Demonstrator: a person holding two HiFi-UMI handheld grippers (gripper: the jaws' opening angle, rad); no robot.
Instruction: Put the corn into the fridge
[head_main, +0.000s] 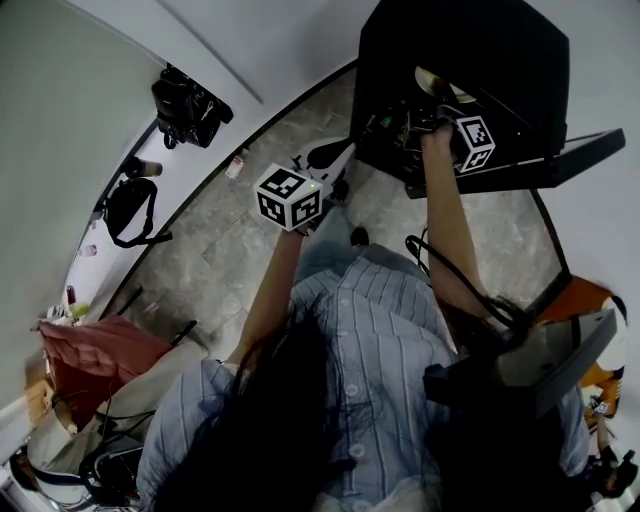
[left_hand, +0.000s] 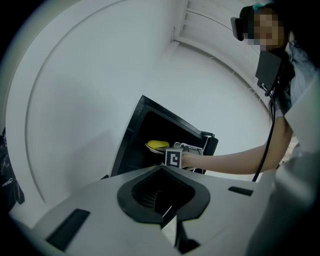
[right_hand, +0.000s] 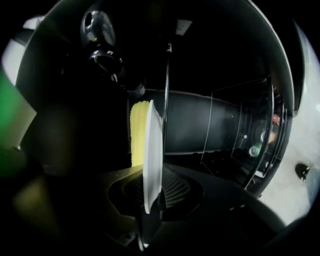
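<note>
The black fridge (head_main: 450, 50) stands open ahead of me, its door (head_main: 570, 160) swung to the right. My right gripper (right_hand: 151, 202) reaches inside it, shut on the rim of a white plate (right_hand: 152, 150) seen edge-on. Yellow corn (right_hand: 137, 131) lies on that plate. From the side, the left gripper view shows the corn (left_hand: 157, 144) on the plate (left_hand: 152, 149) inside the fridge (left_hand: 137, 145). My left gripper (head_main: 325, 160) hangs over the floor left of the fridge; its jaws (left_hand: 167, 214) look shut and hold nothing.
A glass shelf (right_hand: 167, 90) and door racks (right_hand: 250, 135) are inside the fridge. On the floor at left are black bags (head_main: 188, 103), a bottle (head_main: 236, 165) and a red cloth (head_main: 95, 355). An orange object (head_main: 590, 300) sits at right.
</note>
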